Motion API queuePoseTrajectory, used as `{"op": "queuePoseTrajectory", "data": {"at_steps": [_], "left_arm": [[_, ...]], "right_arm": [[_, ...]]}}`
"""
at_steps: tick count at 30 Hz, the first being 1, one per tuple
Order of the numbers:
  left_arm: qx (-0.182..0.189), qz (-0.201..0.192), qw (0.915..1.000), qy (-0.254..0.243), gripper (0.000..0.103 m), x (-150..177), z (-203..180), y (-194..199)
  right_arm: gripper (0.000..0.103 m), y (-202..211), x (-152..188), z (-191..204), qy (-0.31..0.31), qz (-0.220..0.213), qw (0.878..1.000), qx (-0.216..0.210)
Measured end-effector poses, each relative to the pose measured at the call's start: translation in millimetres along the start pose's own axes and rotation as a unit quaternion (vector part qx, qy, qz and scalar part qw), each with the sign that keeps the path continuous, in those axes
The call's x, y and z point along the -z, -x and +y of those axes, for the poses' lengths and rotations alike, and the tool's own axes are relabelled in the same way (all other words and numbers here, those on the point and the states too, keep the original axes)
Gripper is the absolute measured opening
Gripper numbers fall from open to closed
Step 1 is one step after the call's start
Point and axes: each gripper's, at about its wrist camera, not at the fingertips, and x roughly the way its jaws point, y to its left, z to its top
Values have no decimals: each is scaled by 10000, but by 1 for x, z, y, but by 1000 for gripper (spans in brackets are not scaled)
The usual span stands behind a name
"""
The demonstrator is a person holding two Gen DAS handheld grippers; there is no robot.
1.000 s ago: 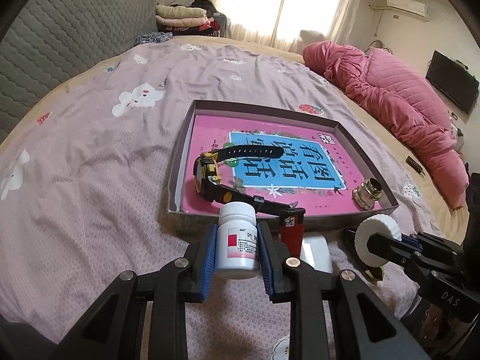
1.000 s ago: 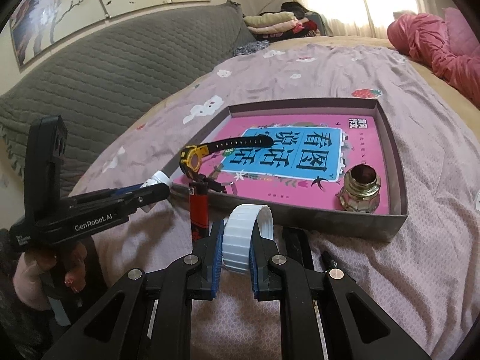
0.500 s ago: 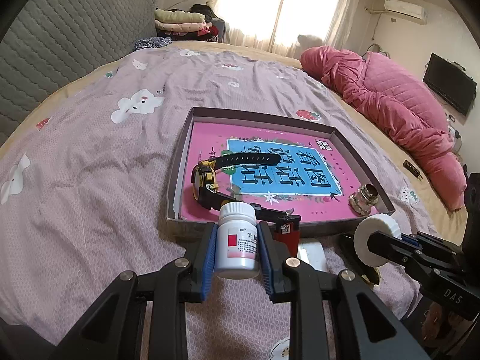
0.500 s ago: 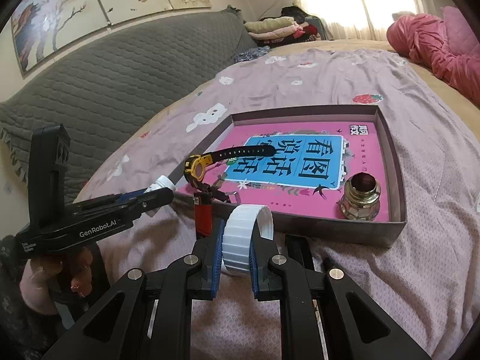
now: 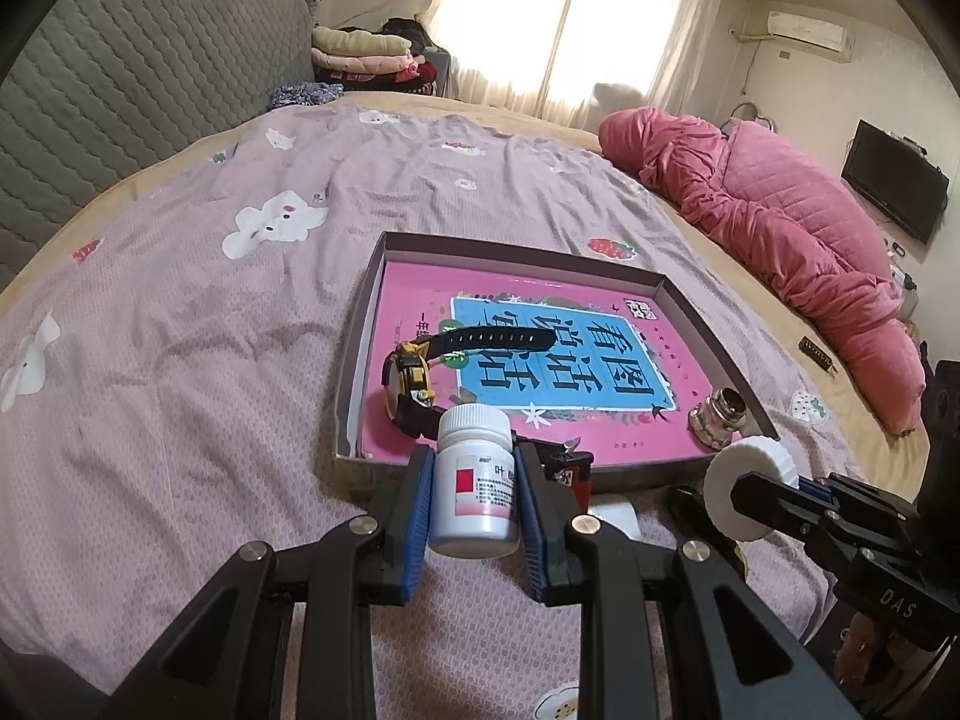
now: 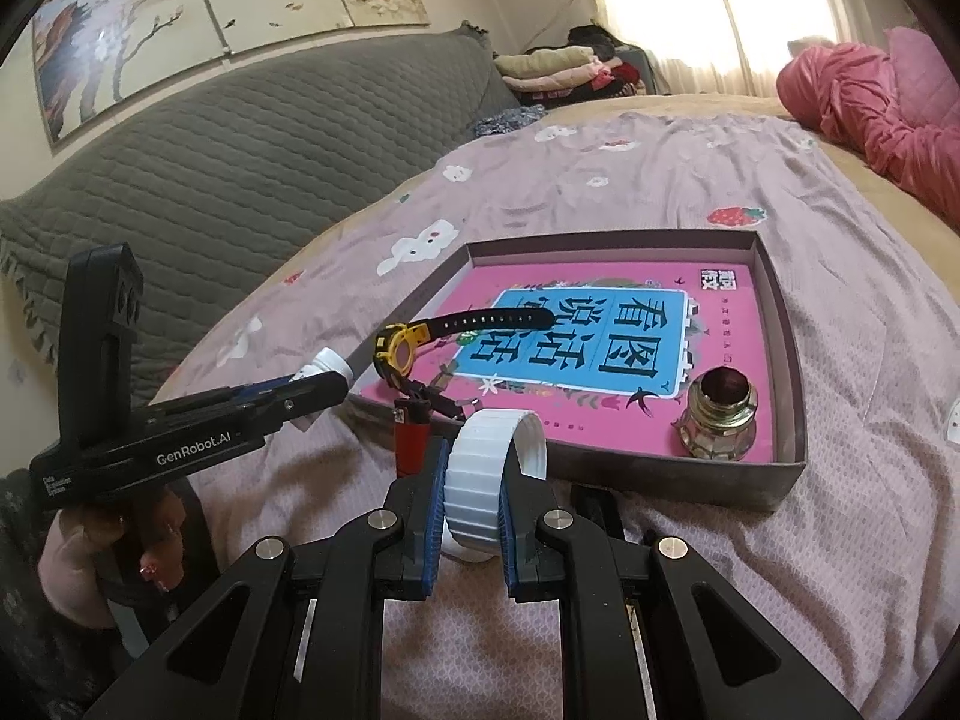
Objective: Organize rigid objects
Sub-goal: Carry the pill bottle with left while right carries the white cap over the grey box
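The left claw (image 5: 474, 501) is pinching a white pill bottle (image 5: 475, 483) — its blue pads press on both sides of the bottle's body, which stands upright with the cap on top. The bottle hangs just in front of the near wall of a shallow cardboard tray (image 5: 360, 354) that lies on the bed (image 5: 180, 312).

The right claw (image 6: 474, 495) is pinching a white ribbed cap (image 6: 489, 468) — the cap stands on edge between the pads, its open side turned to the right. It hangs in front of the tray's near wall.

A red lighter (image 6: 410, 441) stands just before the tray, between the two claws. Beside it in the left view lies a small white object (image 5: 612, 510), too hidden to identify.

Inside the tray lies a pink book (image 5: 540, 354) with a blue title panel. A black-and-yellow wristwatch (image 5: 414, 384) rests on the book at the tray's near left corner, its strap reaching over the title panel. A small glass bottle (image 6: 720, 420), uncapped, stands upright at the near right corner.

A pink quilt (image 5: 780, 228) is bunched at the far right edge of the bed. A grey padded headboard (image 6: 240, 180) runs along the left side.
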Motion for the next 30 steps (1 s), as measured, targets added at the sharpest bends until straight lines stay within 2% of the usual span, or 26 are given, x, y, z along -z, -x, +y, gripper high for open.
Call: {"op": "queuePoseTrajectory", "data": {"at_steps": [18, 30], "left_arm": [[90, -319, 9994, -34, 27, -18, -8, -4], [205, -322, 9993, 10, 27, -29, -11, -21]], "right_arm": [[16, 5, -17, -6, 46, -309, 9993, 196], [16, -2, -29, -15, 65, -403, 9986, 348]]}}
